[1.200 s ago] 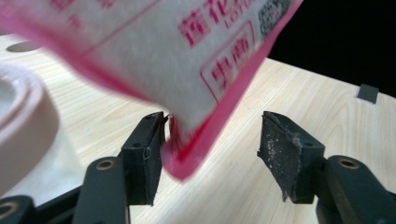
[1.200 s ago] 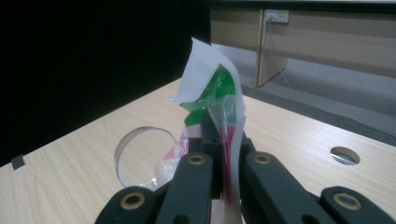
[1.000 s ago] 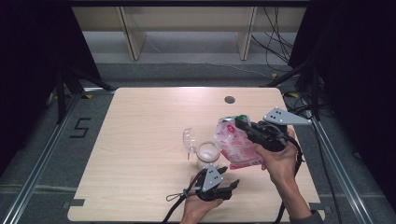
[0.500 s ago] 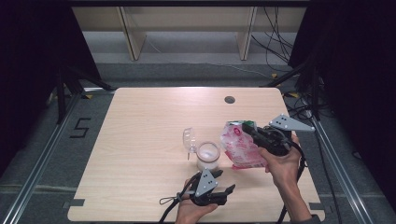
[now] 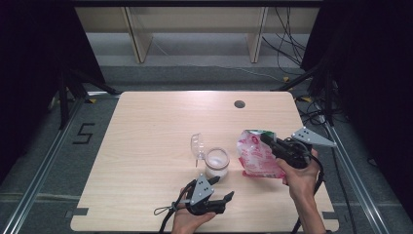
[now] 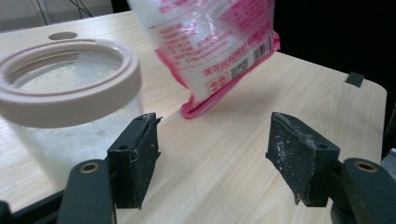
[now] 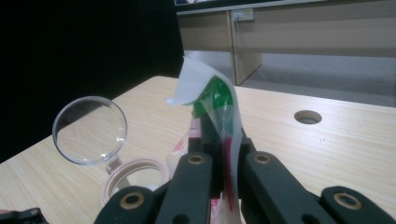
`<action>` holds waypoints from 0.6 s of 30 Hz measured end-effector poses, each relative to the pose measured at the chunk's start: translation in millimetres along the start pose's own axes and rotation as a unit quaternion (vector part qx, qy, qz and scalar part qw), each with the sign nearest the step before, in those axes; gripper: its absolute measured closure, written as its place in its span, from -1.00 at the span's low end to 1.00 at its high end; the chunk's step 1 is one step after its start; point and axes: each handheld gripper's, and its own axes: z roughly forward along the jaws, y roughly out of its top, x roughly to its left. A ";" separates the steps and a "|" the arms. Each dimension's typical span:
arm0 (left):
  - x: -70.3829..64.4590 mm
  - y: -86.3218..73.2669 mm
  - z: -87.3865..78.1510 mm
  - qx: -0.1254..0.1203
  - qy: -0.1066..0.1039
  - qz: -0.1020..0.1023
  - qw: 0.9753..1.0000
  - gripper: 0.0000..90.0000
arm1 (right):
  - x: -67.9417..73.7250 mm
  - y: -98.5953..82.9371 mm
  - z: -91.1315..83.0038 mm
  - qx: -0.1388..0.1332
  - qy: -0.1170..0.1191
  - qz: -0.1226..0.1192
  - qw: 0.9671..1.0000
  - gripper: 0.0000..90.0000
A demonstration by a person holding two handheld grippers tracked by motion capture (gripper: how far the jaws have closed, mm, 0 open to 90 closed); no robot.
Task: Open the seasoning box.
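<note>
Right gripper clamps bag top, just right of jar; left gripper open, below jar.

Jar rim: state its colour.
The jar rim is a pale pinkish beige, clearest in the left gripper view.

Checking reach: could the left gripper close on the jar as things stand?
Probably yes. The left gripper is open, with bare table between it and the jar; the bag sits off to the side in the right gripper.
</note>
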 end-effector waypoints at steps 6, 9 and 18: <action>3.3 -1.5 -5.4 -0.007 0.001 -0.002 1.000 -0.28 | -13.2 -7.3 -12.1 -0.010 -0.009 -0.001 1.000 1.00; 3.2 -2.1 -7.2 -0.003 0.008 -0.007 1.000 -0.28 | -13.9 -10.7 -17.9 -0.006 -0.012 0.020 1.000 1.00; 5.2 -2.0 -9.2 -0.003 0.004 -0.008 1.000 -0.28 | -28.1 -21.8 -30.8 -0.012 -0.036 0.020 0.999 1.00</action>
